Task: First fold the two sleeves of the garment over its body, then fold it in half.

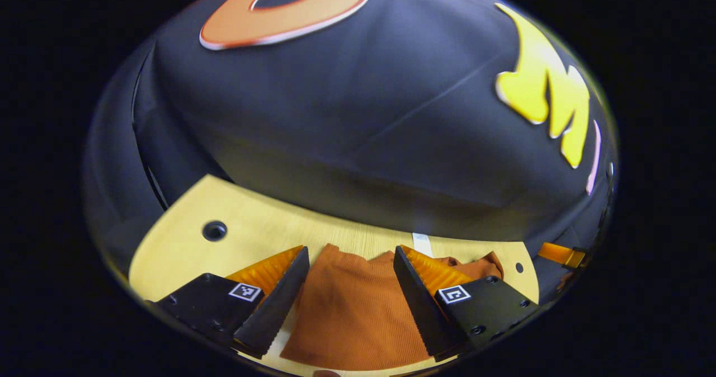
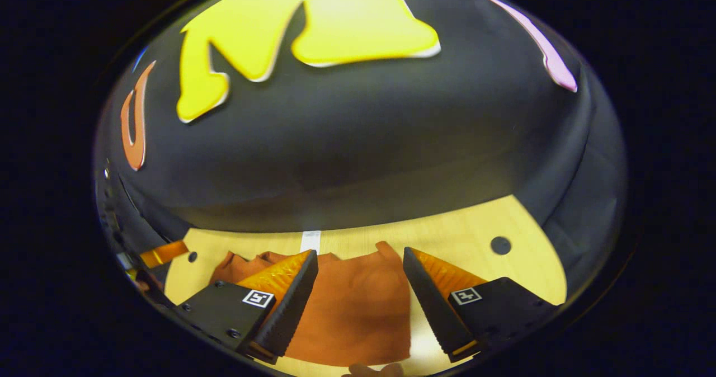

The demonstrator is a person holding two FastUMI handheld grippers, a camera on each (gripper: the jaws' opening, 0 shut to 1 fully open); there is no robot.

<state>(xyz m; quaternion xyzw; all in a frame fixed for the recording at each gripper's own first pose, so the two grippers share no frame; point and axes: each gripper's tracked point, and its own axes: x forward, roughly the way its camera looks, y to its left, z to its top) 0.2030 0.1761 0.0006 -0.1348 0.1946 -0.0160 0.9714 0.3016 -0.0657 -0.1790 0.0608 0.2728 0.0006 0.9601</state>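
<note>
At the bottom of the left gripper view, the left gripper has its fingers spread apart, nothing between them. Just beyond lies the rust-orange garment, low centre on the pale wooden table. The right gripper likewise gapes over the garment.

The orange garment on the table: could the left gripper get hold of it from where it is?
Probably yes. The left gripper is open, and the orange garment lies flat on the wooden table right between its fingers, with nothing in between. It looks as if it only needs to lower and close.
</note>
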